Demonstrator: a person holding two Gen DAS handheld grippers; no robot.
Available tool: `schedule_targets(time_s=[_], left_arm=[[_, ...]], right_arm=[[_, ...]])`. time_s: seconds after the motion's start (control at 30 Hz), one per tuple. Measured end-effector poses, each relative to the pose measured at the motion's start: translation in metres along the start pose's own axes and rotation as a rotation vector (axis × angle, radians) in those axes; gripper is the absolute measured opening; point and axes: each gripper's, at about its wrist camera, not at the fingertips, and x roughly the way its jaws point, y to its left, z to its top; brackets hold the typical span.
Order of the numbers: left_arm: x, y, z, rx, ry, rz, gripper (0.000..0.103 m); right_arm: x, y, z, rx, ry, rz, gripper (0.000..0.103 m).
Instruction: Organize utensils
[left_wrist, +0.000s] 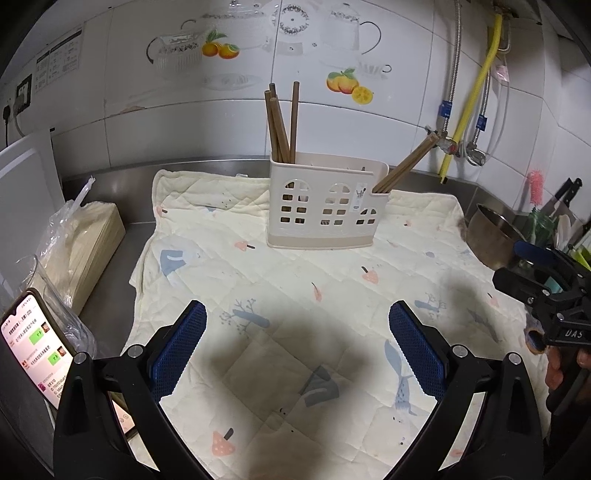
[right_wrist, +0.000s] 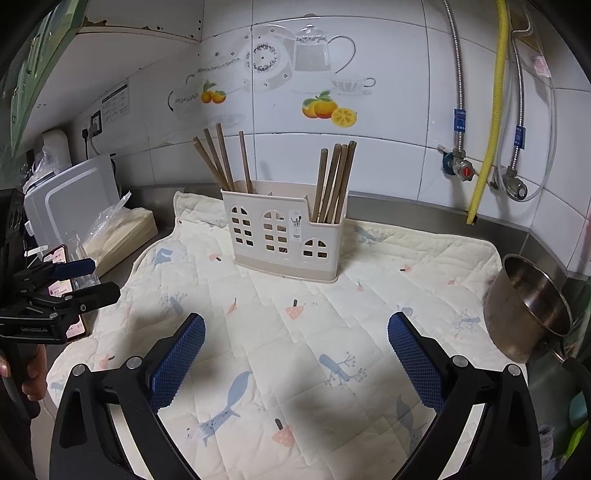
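Straight ahead of the tool, a cream slotted plastic utensil holder (right_wrist: 284, 236) stands upright, brown wooden chopsticks (right_wrist: 334, 184) leaning in its two end compartments.

A phone (left_wrist: 35, 354) at lower left sits partly behind the left gripper's arm, its text too small to read; lower chopstick (left_wrist: 282, 125) ends hide inside the holder (left_wrist: 325, 206).
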Motion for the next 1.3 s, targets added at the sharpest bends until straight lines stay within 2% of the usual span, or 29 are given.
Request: schedule_targets(time_s=[1.3], left_arm=[[0.0012, 0.0027, -0.0022, -0.020, -0.004, 0.004, 0.098]], right_arm=[[0.0034, 0.0005, -0.0024, 0.007, 0.010, 0.001, 0.096]])
